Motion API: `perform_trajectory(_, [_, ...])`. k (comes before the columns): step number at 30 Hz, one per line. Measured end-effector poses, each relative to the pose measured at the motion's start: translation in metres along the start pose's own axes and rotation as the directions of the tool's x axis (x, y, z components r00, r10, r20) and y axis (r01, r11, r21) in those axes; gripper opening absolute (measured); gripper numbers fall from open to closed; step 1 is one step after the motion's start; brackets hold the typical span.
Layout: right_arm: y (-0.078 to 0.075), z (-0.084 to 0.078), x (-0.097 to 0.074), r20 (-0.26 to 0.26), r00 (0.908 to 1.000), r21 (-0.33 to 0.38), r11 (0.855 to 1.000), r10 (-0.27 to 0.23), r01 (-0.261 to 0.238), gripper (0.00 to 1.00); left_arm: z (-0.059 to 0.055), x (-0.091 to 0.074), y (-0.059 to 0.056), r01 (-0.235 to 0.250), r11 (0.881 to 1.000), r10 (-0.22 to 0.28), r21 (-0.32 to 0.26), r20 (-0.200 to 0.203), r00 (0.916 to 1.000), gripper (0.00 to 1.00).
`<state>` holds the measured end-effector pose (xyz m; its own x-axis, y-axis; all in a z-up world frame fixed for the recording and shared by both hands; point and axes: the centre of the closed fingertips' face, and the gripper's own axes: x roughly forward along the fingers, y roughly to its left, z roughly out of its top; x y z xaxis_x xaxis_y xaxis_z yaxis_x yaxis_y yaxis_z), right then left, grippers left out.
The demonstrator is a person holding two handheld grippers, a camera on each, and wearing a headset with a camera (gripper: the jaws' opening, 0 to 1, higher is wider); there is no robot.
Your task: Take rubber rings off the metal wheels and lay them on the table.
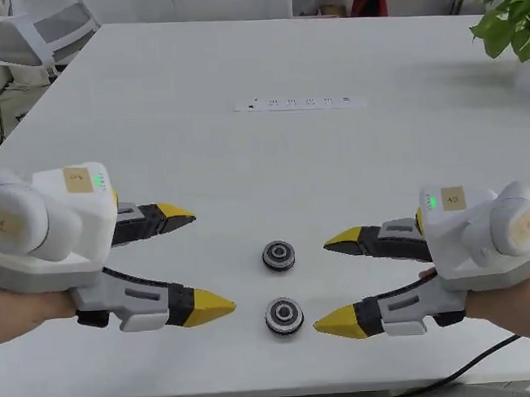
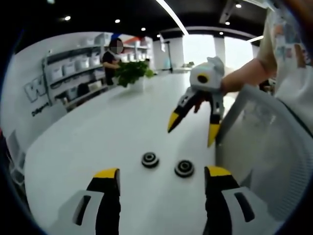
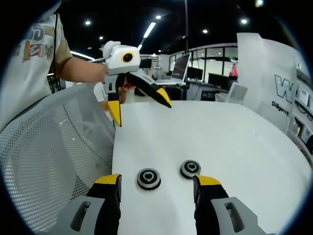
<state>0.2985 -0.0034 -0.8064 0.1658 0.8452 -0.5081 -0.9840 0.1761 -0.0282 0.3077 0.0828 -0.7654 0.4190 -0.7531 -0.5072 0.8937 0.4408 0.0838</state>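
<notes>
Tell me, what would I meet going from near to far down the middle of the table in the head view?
nearer wheel → farther wheel → white socket strip

The left gripper (image 1: pixel 211 261) has its two yellow-tipped jaws wide apart, with nothing between them. The right gripper (image 1: pixel 323 282) is wide apart too, and it holds nothing. The two grippers point at each other, tips facing tips, with a gap between them. Each one is turned on its side, so one jaw is farther out and one is closer in. The left hand (image 1: pixel 20 305) holds the left gripper from behind. The right hand (image 1: pixel 512 305) holds the right gripper, and the bare right arm (image 2: pixel 244 73) stretches back behind it.
</notes>
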Motion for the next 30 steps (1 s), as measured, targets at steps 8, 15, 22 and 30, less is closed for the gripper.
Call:
perform_trajectory(8, [0.001, -0.002, 0.008, -0.014, 0.9994, 0.002, 0.999, 0.033, -0.033, 0.57, 0.0, 0.013, -0.004, 0.036, 0.999, -0.035, 0.016, -0.013, 0.9993, 0.66])
perform_trajectory(15, [0.004, -0.005, 0.013, -0.032, 0.9979, -0.007, 0.998, 0.056, -0.057, 0.55, -0.001, 0.023, -0.007, 0.061, 0.997, -0.059, 0.037, -0.032, 0.9977, 0.64])
perform_trajectory(22, [0.001, -0.009, 0.015, -0.032, 0.9978, 0.012, 0.998, 0.058, -0.058, 0.52, -0.003, 0.031, -0.009, 0.082, 0.996, -0.079, 0.044, -0.047, 0.9957, 0.61])
perform_trajectory(30, [-0.001, -0.017, 0.017, -0.037, 0.9974, 0.032, 0.998, 0.061, -0.06, 0.5, -0.007, 0.043, -0.017, 0.118, 0.991, -0.114, 0.056, -0.073, 0.9908, 0.59])
